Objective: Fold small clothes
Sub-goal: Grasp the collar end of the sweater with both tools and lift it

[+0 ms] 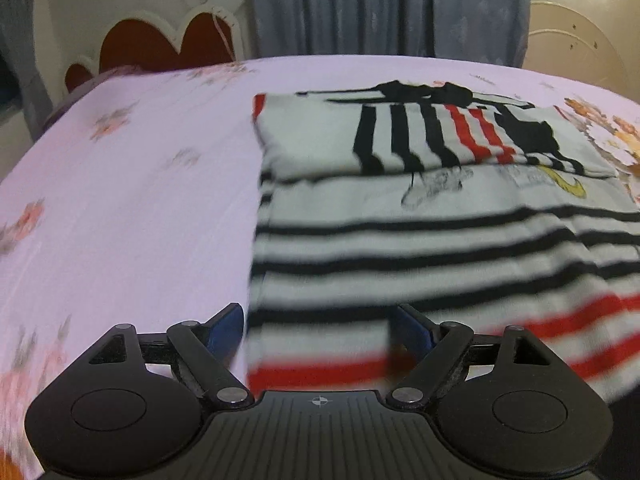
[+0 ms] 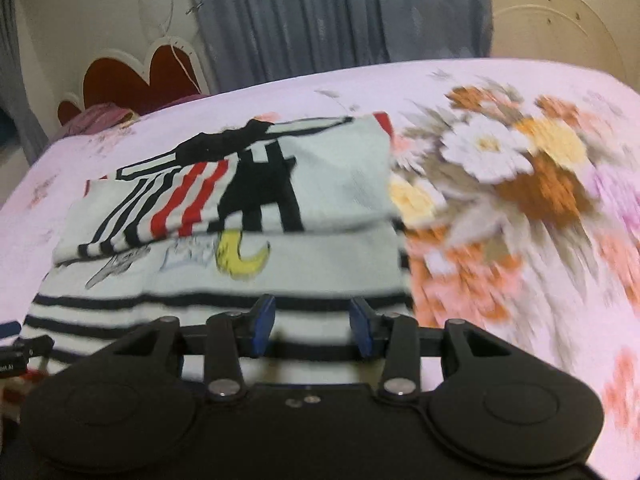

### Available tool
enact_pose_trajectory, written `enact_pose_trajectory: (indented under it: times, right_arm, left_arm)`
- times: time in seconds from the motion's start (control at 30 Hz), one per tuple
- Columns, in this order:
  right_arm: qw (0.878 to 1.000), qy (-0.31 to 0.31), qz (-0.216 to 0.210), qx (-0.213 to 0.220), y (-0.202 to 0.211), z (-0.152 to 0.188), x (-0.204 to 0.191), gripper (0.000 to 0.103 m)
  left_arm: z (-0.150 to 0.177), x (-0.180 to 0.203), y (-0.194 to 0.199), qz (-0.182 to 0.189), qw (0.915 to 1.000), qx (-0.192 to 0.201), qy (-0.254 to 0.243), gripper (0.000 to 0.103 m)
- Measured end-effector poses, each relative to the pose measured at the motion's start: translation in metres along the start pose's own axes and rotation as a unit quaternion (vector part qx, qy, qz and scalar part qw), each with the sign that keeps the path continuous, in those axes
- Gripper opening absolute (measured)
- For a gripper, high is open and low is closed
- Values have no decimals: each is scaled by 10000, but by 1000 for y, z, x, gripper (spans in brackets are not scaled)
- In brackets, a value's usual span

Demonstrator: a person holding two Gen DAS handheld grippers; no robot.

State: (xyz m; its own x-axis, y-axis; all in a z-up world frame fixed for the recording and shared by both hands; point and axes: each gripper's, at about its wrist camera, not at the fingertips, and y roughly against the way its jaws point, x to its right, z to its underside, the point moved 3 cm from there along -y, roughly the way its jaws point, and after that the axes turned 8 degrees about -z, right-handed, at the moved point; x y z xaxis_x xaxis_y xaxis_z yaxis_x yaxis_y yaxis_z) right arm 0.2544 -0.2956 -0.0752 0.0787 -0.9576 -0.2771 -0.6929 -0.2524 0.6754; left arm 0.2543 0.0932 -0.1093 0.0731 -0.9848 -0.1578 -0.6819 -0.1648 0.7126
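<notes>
A small white garment (image 1: 400, 240) with black and red stripes lies flat on the pink flowered bedsheet (image 1: 140, 200). Its far part (image 1: 320, 140) is folded back over the body, showing a black and red striped print. My left gripper (image 1: 316, 316) hovers open over the garment's near left corner, with the cloth's left edge running between its blue pads (image 1: 228, 324); neither pad touches it. In the right wrist view the same garment (image 2: 240, 280) shows a yellow moon print. My right gripper (image 2: 312, 308) is above its near right part, jaws partly apart, nothing pinched. Both views are blurred.
The sheet carries a large orange and white flower print (image 2: 500, 168) right of the garment. A red scalloped headboard (image 1: 160, 44) and a grey curtain (image 1: 380, 4) stand behind the bed. A purple bundle (image 2: 100, 118) lies at the far left corner.
</notes>
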Motion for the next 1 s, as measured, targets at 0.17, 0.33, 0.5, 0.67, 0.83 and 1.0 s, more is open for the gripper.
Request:
enact_pose_trajectory:
  times: [0.17,0.33,0.5,0.67,0.83,1.0]
  right_arm:
    - [9986,-456,-275,-24,40,37,20,41]
    - [9964,-742,-380,-140,67,79,33,43]
    - [9906,-1200,-648,-138,80,109,38,44]
    - [9742,-1776,-1383,-172,84,122,44,44]
    - [9589,-2068,-1917,-300,75,129,44,43]
    - [9559,-2045,-2062,-438,70,132,42,11]
  left_arm:
    - [39,-23,30,174,9992,-105,333,82]
    - [76,-37,46,307,9965,-172,762,81]
    - [90,-35,57,913,9905,-210,1009,81]
    - [93,-37,56,1733,9743,-287,1410,78]
    - [94,-31,44,2155,9625,-178,1639,69]
    - [97,-37,39,2214,9566,-219,1881,41]
